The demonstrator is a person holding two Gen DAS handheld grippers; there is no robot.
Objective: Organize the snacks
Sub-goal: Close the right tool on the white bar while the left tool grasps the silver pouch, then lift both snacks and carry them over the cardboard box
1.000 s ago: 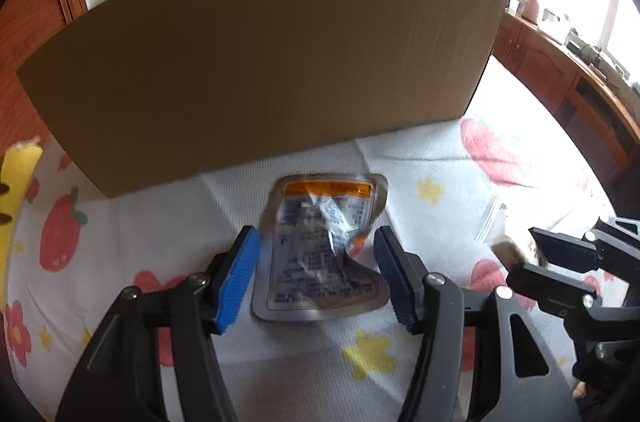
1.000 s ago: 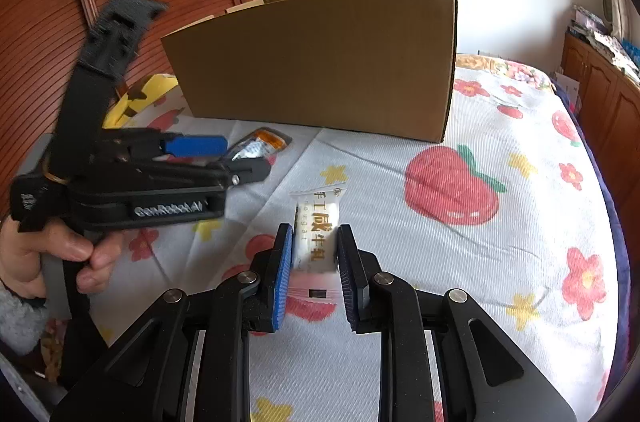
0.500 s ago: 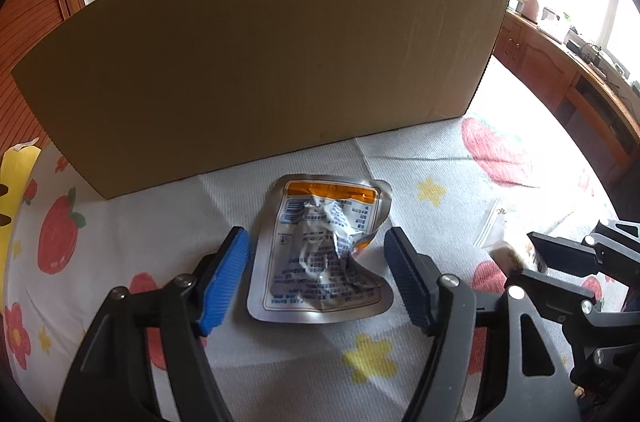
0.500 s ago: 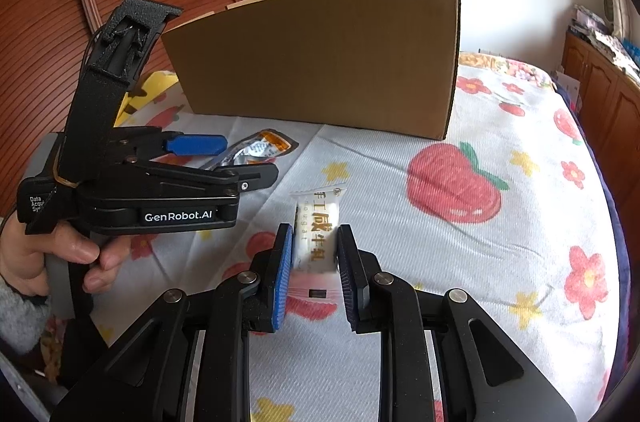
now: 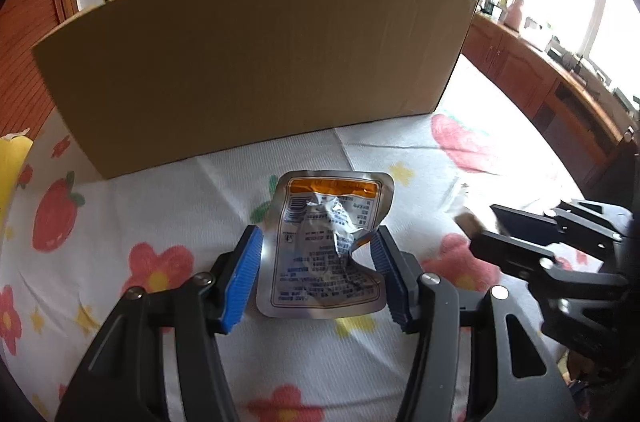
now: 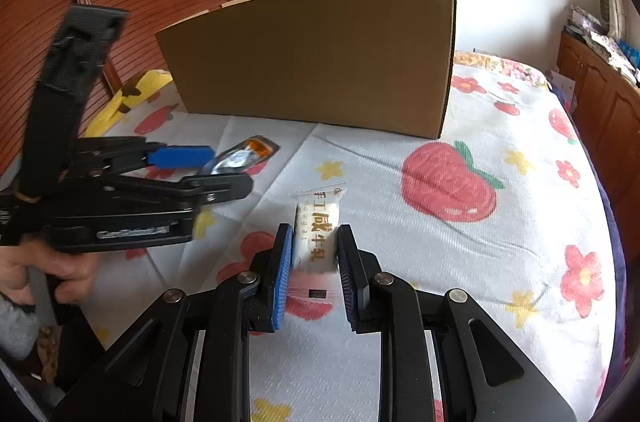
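— While the left gripper (image 5: pixel 316 274) hangs over the bedspread (image 5: pixel 360 362), what sits between its blue pads?
— A crumpled silver pouch (image 5: pixel 326 246) with an orange band, lying flat on the bedspread in front of the cardboard box (image 5: pixel 256 62). The jaws are closing on either side of it, the right pad at its crumpled edge, but they do not yet clamp it.
— And the right gripper (image 6: pixel 314 258)?
— Clenched on a white nougat bar (image 6: pixel 318 230), held upright just above the strawberry print.
— Where are the two tools relative to each other?
— Near one another; a hand (image 6: pixel 48 262) holds the left one, with the pouch beneath its fingers.
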